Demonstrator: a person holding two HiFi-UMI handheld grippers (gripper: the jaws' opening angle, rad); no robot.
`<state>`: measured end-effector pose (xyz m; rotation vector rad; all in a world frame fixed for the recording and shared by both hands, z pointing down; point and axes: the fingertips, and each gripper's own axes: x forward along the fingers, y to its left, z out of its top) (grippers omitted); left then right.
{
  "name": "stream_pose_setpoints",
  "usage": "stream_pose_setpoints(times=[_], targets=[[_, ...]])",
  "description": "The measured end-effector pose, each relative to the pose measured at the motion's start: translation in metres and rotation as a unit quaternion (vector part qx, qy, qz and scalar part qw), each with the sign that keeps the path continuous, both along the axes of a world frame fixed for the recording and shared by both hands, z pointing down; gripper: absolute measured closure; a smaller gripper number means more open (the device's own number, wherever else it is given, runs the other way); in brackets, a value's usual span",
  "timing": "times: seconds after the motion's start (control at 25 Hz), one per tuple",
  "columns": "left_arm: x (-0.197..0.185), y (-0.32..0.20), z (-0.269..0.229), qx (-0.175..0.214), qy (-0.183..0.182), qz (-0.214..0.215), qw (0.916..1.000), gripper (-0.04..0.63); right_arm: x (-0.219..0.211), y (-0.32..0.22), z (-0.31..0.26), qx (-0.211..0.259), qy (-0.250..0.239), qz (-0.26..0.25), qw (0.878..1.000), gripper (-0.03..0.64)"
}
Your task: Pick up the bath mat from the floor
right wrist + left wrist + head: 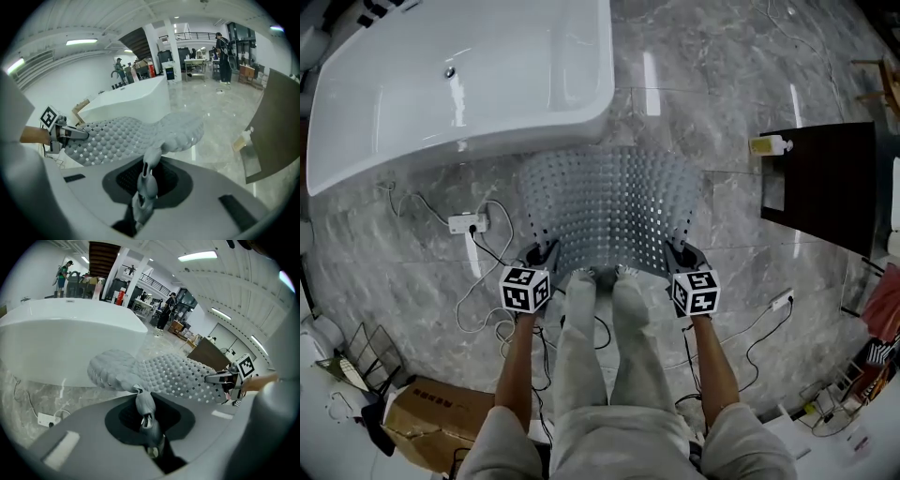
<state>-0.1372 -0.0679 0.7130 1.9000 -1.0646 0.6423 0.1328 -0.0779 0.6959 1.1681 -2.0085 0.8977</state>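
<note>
The grey studded bath mat [609,211] hangs off the floor in front of me, stretched between both grippers and drooping away towards the bathtub. My left gripper [540,259] is shut on the mat's near left corner. My right gripper [680,255] is shut on the near right corner. In the left gripper view the mat [164,373] runs from the pinched corner at the left gripper [143,404] across to the right gripper [229,378]. In the right gripper view the mat [126,133] spreads from the right gripper [150,171] to the left gripper [65,133].
A white bathtub [459,84] stands just beyond the mat. A dark cabinet [820,183] with a soap bottle [769,144] beside it is at the right. A power strip [467,223] and cables lie on the marble floor at the left, a cardboard box [431,431] behind.
</note>
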Motion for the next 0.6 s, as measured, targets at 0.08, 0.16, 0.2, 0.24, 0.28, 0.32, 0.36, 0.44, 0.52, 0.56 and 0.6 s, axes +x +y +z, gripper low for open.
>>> stream_pose_setpoints(times=[0.08,0.16,0.2,0.24,0.28,0.32,0.36,0.44,0.52,0.56,0.6], targets=[[-0.001,-0.004,-0.022,0.011,0.002,0.004,0.9999,0.549,0.000,-0.004,-0.022,0.011,-0.002,0.004,1.000,0.565],[-0.003,-0.008,-0.044,0.022,0.002,0.004,0.9997,0.551,-0.001,-0.008,-0.043,0.021,-0.004,0.008,1.000,0.565],[-0.005,-0.009,-0.053,0.027,0.002,0.004,0.9996,0.549,-0.001,-0.011,-0.053,0.027,-0.006,0.010,1.000,0.565],[-0.006,-0.011,-0.063,0.031,0.003,0.002,0.9995,0.549,-0.001,-0.013,-0.064,0.033,-0.006,0.010,0.999,0.565],[-0.007,-0.012,-0.073,0.035,0.004,0.001,0.9994,0.550,-0.001,-0.015,-0.074,0.040,-0.006,0.010,0.999,0.565],[-0.007,-0.013,-0.083,0.038,0.005,0.000,0.9993,0.549,-0.001,-0.016,-0.085,0.045,-0.005,0.008,0.999,0.565],[-0.007,-0.013,-0.093,0.042,0.006,-0.001,0.9991,0.551,-0.002,-0.016,-0.095,0.050,-0.005,0.007,0.999,0.565],[-0.007,-0.016,-0.114,0.051,0.007,0.000,0.9987,0.551,-0.003,-0.019,-0.116,0.060,-0.006,0.002,0.998,0.565],[-0.006,-0.019,-0.135,0.060,0.007,0.000,0.9982,0.549,-0.005,-0.023,-0.135,0.071,-0.007,-0.004,0.997,0.565],[-0.006,-0.022,-0.145,0.065,0.008,-0.001,0.9979,0.551,-0.007,-0.025,-0.145,0.076,-0.007,-0.007,0.997,0.565],[-0.006,-0.026,-0.155,0.070,0.009,-0.002,0.9975,0.551,-0.008,-0.029,-0.154,0.082,-0.008,-0.008,0.997,0.565]])
